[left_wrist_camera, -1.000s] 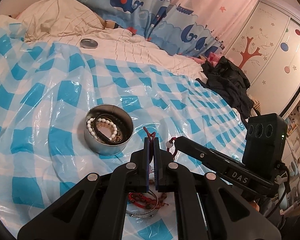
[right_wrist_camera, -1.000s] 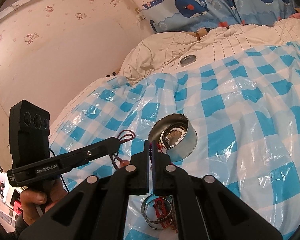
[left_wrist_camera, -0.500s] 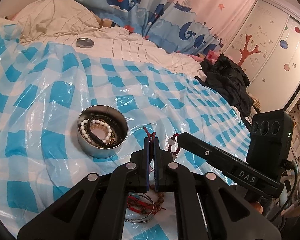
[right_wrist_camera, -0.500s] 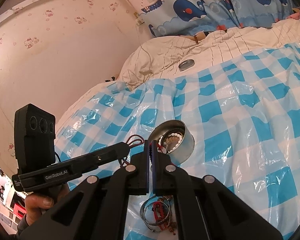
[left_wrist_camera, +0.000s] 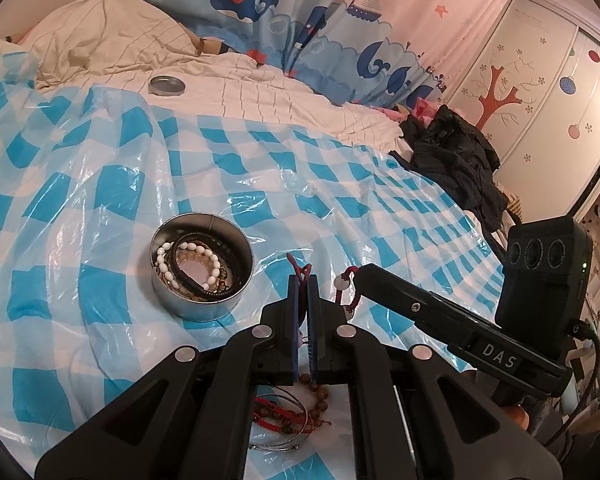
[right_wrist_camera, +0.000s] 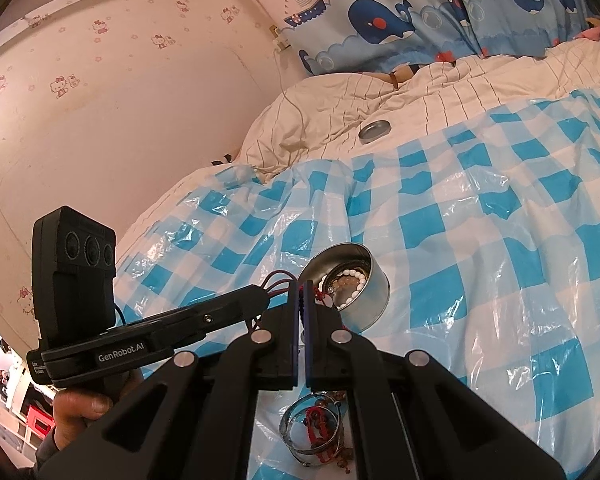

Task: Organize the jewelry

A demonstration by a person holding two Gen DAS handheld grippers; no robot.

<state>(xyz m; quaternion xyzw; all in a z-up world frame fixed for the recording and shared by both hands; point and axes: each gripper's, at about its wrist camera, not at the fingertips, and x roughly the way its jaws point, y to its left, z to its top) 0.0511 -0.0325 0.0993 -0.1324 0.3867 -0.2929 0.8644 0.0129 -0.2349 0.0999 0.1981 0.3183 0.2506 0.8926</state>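
**Red cord stays stretched beside the tin**

Above the bed (left_wrist_camera: 100, 184), both tools grasp one red cord bracelet (left_wrist_camera: 350, 280): left tool (left_wrist_camera: 303, 280) and right tool (right_wrist_camera: 302, 286) stay clenched, almost unmoved. The tin (left_wrist_camera: 202, 280), at ten o'clock from the left tool, still waits for the drop.

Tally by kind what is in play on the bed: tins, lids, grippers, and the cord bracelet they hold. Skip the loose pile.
Metal tin: 1
Tin lid: 1
Grippers: 2 (left gripper, right gripper)
Red cord bracelet: 1
Total: 5
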